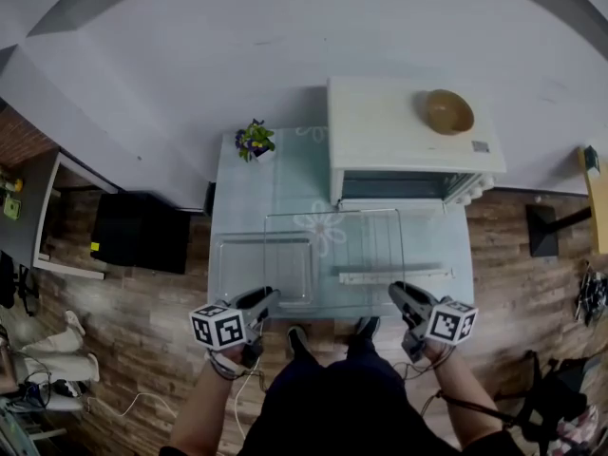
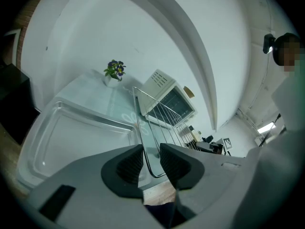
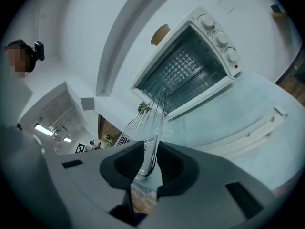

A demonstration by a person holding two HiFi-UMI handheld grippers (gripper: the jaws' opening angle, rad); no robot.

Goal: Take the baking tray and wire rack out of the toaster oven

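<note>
The wire rack (image 1: 334, 213) hangs level above the glass table (image 1: 285, 183), in front of the white toaster oven (image 1: 399, 136). My left gripper (image 1: 271, 295) is shut on its near left corner, and the wire (image 2: 159, 120) runs between the pads. At the near right corner my right gripper (image 1: 397, 291) is shut on the rack (image 3: 152, 111) too. The clear baking tray (image 1: 261, 269) lies on the table's left half, partly under the rack and just beyond the left gripper (image 2: 150, 163). The oven (image 3: 190, 70) stands open ahead of the right gripper (image 3: 151, 163).
The oven's door (image 1: 394, 275) lies folded down over the table under the rack's right side. A wooden bowl (image 1: 448, 110) sits on the oven, and a small potted plant (image 1: 255, 141) stands at the table's far left. A black cabinet (image 1: 142, 231) is on the floor to the left.
</note>
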